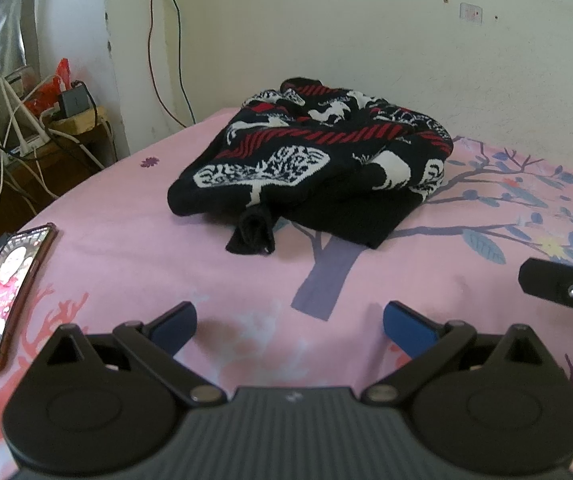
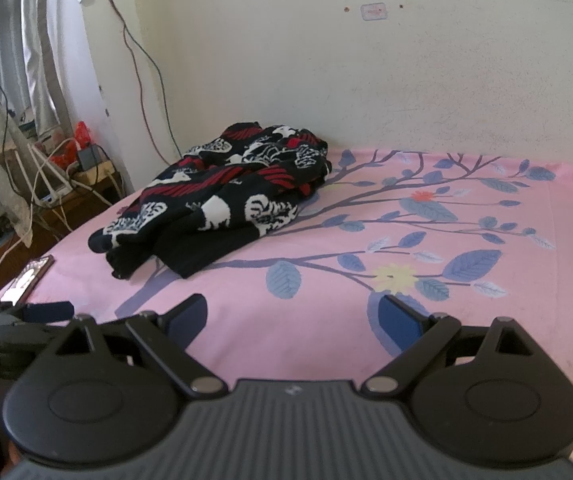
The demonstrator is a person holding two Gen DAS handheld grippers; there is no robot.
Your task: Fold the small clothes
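A small black knit sweater (image 1: 318, 160) with red stripes and white animal patterns lies crumpled on the pink bed sheet (image 1: 134, 216), near the far wall. It also shows in the right wrist view (image 2: 222, 200), left of centre. My left gripper (image 1: 289, 326) is open and empty, low over the sheet, well short of the sweater. My right gripper (image 2: 296, 316) is open and empty, also short of the sweater and to its right. The right gripper's finger shows at the right edge of the left wrist view (image 1: 558, 280).
A phone (image 1: 2, 292) with a lit screen lies on the bed's left edge; it also shows in the right wrist view (image 2: 30, 278). A side table (image 1: 66, 128) with cables and chargers stands left of the bed. The wall (image 1: 366, 40) runs behind.
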